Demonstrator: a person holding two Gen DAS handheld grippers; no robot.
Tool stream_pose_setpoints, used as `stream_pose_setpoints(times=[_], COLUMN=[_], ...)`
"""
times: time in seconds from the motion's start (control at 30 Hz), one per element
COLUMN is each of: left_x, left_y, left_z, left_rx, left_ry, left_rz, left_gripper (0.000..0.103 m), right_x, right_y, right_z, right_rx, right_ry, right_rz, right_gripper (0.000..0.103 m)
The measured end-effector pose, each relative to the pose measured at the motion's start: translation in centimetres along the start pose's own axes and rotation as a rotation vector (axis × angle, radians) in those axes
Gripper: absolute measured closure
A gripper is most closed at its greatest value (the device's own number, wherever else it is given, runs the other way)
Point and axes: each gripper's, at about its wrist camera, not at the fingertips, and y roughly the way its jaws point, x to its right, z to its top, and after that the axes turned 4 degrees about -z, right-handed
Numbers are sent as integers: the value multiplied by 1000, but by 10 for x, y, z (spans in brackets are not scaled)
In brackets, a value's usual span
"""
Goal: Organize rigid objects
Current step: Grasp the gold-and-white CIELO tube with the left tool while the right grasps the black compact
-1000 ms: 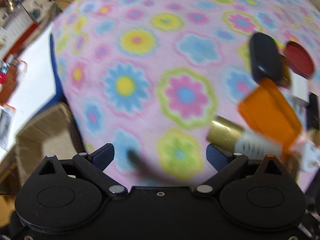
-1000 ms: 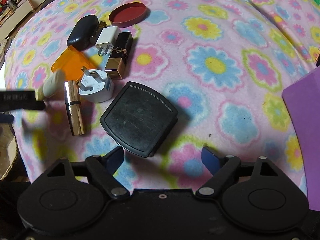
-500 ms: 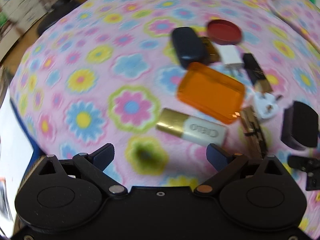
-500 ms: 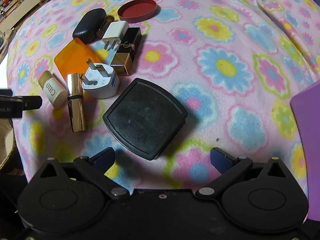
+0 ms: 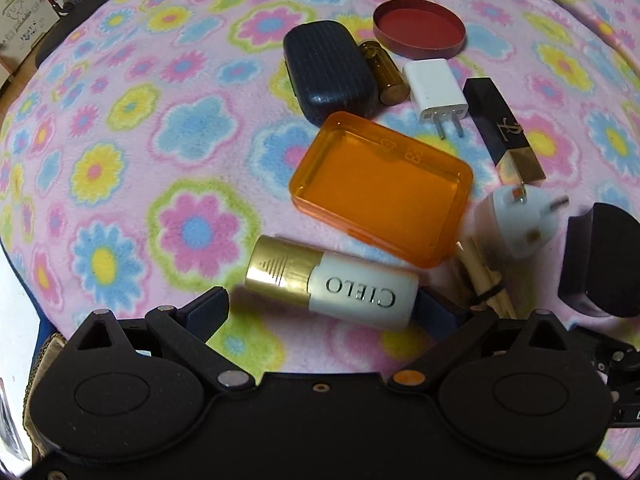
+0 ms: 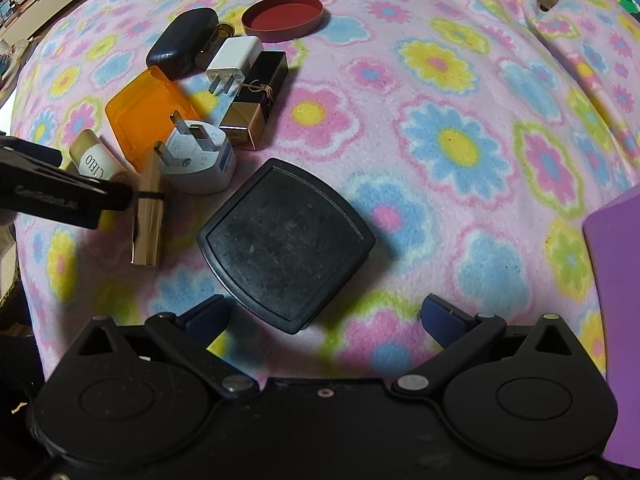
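Rigid objects lie clustered on the flowered blanket [image 5: 120,160] — nothing is lifted; the left gripper [image 5: 320,312] hangs over the white-and-gold CIELO bottle [image 5: 332,282] with its jaws spread, the bottle lying between the fingers but not visibly pinched; the right gripper [image 6: 324,316] is likewise released, jaws at their widest, standing over the near corner of the black square compact [image 6: 286,240], which rests flat on the fleece.

Risks, as I judge them: the bottle is round and lies on soft pile, so a closing finger that meets it off-centre could roll it into the orange lid [image 5: 380,184] just beyond, or against the gold lipstick tube [image 6: 148,220] beside it; the right-hand finger of the left gripper sits close to that tube and could snag it; the compact is wide and low, so the right jaws may scrape across its top or dig into the blanket rather than catch its edges.

Count: one CIELO bottle; one orange lid; one dark blue case [image 5: 330,72]; one small amber vial [image 5: 384,74]; one red round lid [image 5: 420,34]; two white plugs — a flat-pin charger [image 5: 434,88] and a three-pin adapter [image 6: 200,160]; two lipsticks, the gold tube and a black-and-gold one [image 5: 504,132]; one black compact; a purple thing [image 6: 616,320] at the right edge, cut off.
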Motion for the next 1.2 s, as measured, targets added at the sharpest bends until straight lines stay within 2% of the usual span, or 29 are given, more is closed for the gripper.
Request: stream_pose_setpoints(times=[0.2,0.37,0.5,0.6,0.8,0.87,0.97,1.2], left_x=[-12,-11,-10,-9,-7,-6,-5,-12], left_y=[6,4,4,-1,-2,-1,-2,-8], left_z=[7,3,1,1,5,6,7,2], left_rx=[-32,-15,-10,-9,-19,-26,-25,-33], left_ry=[-57,-46,-35,-39,-59,-67,-90,-161], left_rz=[-64,-56,-57,-77,-90,-84,-86,-99], left_gripper=[6,5,6,13,20,20,20,21], right_x=[-4,0,2,1,-4,-8,-14,-2], right_y=[4,2,-3,-7,-10,-10,-8,-15], right_z=[6,7,9,9,11,14,17,22], right_rx=[-36,-18,20,58,82,93,63,24], right_ry=[-85,-96,-113,-130,-143,-153,-170,-89], right_rz=[2,29,10,-9,15,17,44,56], right_gripper=[0,0,0,0,5,12,32,32])
